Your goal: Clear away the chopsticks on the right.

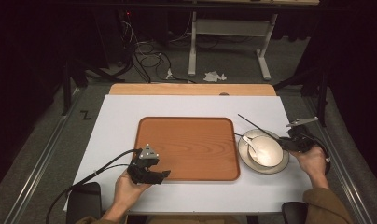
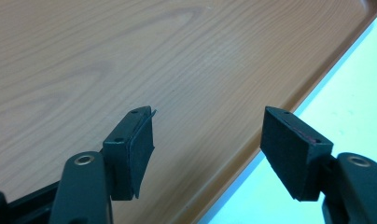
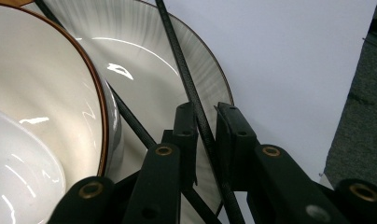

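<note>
Chopsticks (image 3: 191, 93) sit pinched between the right gripper (image 3: 206, 122) fingers beside the bowl (image 1: 266, 150), nothing yet on the tray (image 1: 186, 144), where the left gripper (image 2: 207, 140) fingers hover spread.

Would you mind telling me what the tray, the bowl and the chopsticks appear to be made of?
Tray: wood or wood-look laminate; visible grain, satin sheen.
Bowl: likely glazed ceramic; glossy white with sharp highlights and a brown rim.
Chopsticks: thin, black, matte; plastic or lacquered wood, hard to tell.
</note>
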The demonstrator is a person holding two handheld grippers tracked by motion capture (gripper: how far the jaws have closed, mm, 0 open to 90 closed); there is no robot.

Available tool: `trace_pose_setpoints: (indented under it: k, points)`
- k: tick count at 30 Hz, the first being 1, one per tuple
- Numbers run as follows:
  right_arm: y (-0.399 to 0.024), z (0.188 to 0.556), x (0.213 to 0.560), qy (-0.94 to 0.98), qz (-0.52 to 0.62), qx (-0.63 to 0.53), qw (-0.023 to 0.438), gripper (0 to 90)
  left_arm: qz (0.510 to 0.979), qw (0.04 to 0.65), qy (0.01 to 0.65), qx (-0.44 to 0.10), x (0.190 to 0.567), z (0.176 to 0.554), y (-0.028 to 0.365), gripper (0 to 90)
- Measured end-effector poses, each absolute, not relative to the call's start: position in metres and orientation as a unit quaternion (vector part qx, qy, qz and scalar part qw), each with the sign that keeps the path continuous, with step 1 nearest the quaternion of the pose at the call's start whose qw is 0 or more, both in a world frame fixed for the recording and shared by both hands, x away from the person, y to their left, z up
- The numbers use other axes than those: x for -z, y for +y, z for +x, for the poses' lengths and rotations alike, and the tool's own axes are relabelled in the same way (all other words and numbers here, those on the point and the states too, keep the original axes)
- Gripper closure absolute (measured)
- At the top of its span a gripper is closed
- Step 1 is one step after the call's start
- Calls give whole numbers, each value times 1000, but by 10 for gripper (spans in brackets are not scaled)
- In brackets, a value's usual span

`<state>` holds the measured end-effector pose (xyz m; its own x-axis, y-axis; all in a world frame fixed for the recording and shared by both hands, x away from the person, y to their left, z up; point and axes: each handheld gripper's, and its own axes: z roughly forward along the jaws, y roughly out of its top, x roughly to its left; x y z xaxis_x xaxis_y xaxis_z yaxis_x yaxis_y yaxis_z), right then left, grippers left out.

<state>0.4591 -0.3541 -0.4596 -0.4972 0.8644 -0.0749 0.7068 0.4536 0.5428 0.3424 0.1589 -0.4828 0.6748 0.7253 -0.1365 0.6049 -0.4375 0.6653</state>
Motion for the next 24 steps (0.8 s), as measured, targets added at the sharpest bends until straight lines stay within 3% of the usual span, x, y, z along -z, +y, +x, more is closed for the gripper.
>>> trace_pose_setpoints:
  k: [5, 13, 24]
  points:
    - [-356, 458, 460, 830, 471, -234, 185, 852, 842, 357, 394, -88, 482, 342, 159, 344]
    - [-359, 455, 458, 824, 474, -240, 196, 863, 843, 357, 393, -87, 482, 342, 159, 343]
    - [-346, 439, 425, 814, 446, -286, 237, 864, 843, 357, 393, -87, 482, 342, 159, 343]
